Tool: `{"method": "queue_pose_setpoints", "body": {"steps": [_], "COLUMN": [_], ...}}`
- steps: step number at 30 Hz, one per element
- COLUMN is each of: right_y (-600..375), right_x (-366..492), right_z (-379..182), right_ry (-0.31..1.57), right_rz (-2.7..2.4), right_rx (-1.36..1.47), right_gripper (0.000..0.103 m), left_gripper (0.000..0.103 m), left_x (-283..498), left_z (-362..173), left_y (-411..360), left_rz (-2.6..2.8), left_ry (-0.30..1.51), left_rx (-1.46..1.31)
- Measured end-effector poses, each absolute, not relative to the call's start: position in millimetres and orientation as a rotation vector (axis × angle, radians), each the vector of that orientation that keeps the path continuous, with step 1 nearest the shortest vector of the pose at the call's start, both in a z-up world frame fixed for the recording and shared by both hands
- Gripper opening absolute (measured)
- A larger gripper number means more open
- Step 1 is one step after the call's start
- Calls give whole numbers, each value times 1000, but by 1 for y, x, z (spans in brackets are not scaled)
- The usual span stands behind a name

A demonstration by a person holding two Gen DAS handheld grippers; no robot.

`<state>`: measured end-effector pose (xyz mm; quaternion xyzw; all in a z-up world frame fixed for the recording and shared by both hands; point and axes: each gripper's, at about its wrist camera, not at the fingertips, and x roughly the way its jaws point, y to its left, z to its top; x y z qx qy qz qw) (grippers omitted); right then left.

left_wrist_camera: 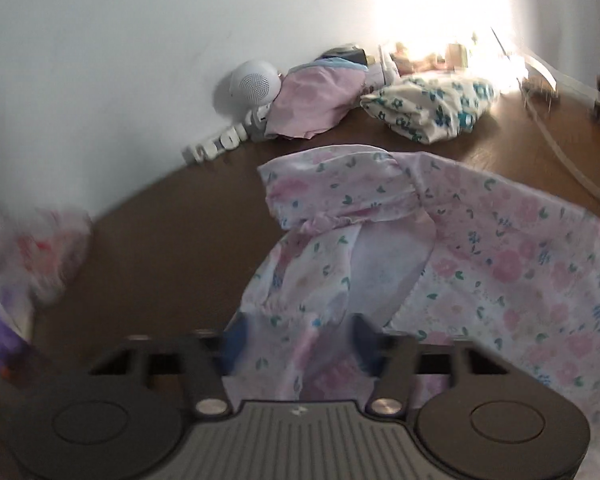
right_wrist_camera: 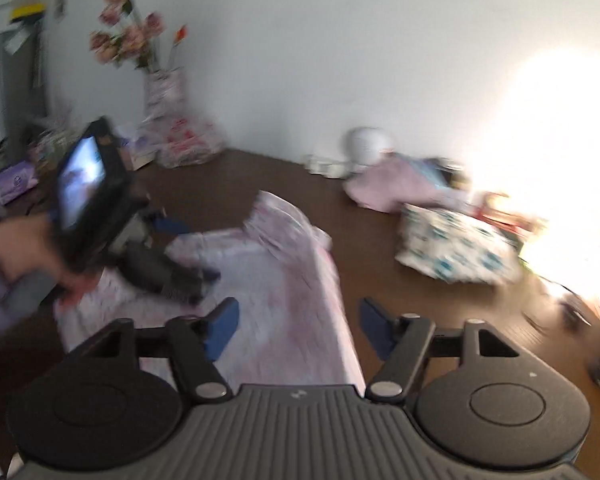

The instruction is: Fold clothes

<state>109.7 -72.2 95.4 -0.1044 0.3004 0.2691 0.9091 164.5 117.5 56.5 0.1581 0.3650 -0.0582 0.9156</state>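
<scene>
A white garment with pink flowers lies spread on the brown table, one part bunched near its middle. My left gripper sits low over its near left part with a fold of the fabric between the blue pads; the pads stand apart and I see no squeeze. The right wrist view shows the same garment, with the left gripper and a person's hand at its left side. My right gripper hovers open above the garment's near right edge, with nothing between its pads.
Against the wall lie a folded pink garment and a cream one with blue flowers. A white round speaker stands beside them. A vase of pink flowers and a purple pack occupy the left end. Strong glare washes out the right.
</scene>
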Motion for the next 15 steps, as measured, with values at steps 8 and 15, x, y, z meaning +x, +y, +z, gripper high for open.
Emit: {"method": "queue_pose_setpoints", "body": {"steps": [8, 15], "right_y": [-29, -120], "right_x": [238, 223], "right_z": [40, 54], "right_ry": [807, 787], "right_rz": [436, 442], "right_rx": [-113, 443], "right_gripper": [3, 4], "left_gripper": [1, 10], "left_x": [146, 90], "left_z": [46, 12], "left_y": [212, 279], "left_rz": [3, 267], "left_ry": [721, 664], "left_rx": [-283, -776]}}
